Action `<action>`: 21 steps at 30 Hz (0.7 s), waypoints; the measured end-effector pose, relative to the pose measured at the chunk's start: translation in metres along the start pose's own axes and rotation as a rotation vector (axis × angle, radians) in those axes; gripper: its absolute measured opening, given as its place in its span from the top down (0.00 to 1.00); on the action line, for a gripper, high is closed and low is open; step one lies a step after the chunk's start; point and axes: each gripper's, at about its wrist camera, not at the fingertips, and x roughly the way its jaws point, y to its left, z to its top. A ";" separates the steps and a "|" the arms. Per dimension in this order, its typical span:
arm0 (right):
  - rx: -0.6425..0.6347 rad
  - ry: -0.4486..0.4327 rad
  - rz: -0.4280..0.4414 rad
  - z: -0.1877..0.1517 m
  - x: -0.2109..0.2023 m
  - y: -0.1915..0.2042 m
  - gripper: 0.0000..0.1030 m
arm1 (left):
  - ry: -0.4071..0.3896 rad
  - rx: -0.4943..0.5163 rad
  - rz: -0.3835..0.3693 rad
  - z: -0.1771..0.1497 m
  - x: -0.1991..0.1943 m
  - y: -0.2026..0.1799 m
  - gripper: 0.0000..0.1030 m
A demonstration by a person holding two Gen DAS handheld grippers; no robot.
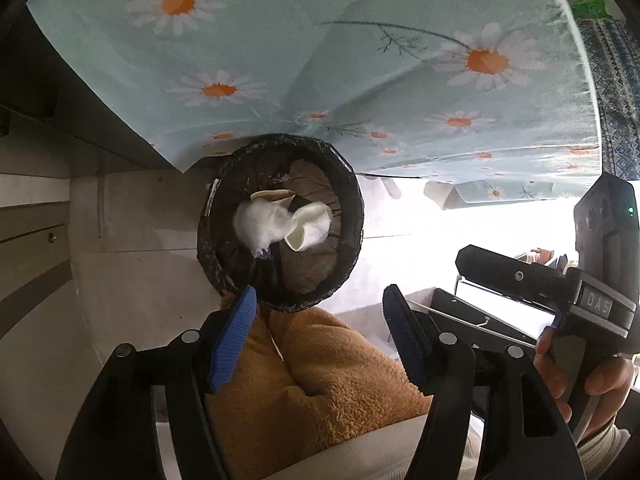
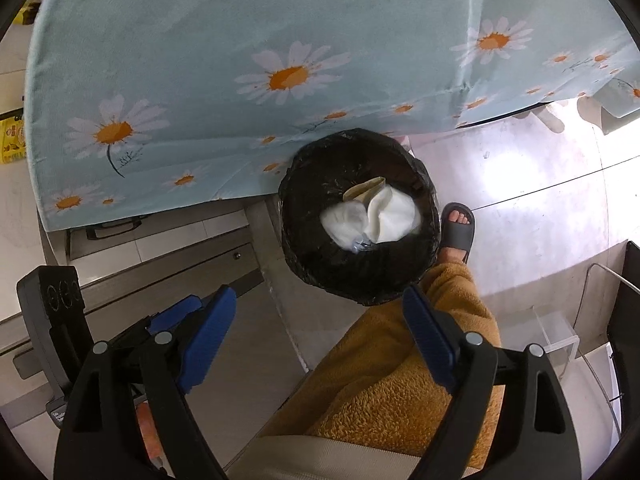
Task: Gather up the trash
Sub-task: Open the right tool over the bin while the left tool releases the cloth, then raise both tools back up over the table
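Left wrist view: we are holding the left gripper [image 1: 316,334] over the floor, its blue pads spread apart with nothing between them. Beyond the tips we are looking down into a round bin [image 1: 280,222] lined with a black bag. It is standing on the floor against the hanging edge of a daisy-print cloth [image 1: 320,60] that is covering the tabletop. Inside the bin, crumpled white tissue [image 1: 260,226] and a cream-coloured wrapper [image 1: 308,226] are lying together, touching. An orange fleece trouser leg [image 1: 320,380] is filling the lower middle. At right, a hand [image 1: 576,376] is gripping the handle of the other tool.

Right wrist view: we are holding the right gripper [image 2: 320,332] with its pads wide apart and empty. The same bin [image 2: 360,216] is sitting just ahead, the tissue [image 2: 348,222] and wrapper [image 2: 384,216] resting in it. A foot in a grey slipper [image 2: 458,230] is standing just beside the bin.
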 end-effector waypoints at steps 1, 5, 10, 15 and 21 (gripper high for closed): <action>0.000 -0.009 -0.004 -0.001 -0.003 0.001 0.18 | -0.004 0.002 0.001 0.000 -0.002 0.000 0.38; -0.013 -0.030 0.008 -0.004 -0.014 0.009 0.18 | -0.030 0.011 -0.001 0.000 -0.019 -0.002 0.38; -0.040 -0.092 0.017 -0.012 -0.041 0.023 0.18 | -0.089 0.051 -0.016 -0.001 -0.052 -0.012 0.38; -0.110 -0.149 0.023 -0.023 -0.064 0.049 0.18 | -0.157 0.102 -0.019 -0.004 -0.089 -0.023 0.38; -0.185 -0.277 0.031 -0.030 -0.105 0.078 0.18 | -0.241 0.167 -0.028 -0.004 -0.133 -0.030 0.38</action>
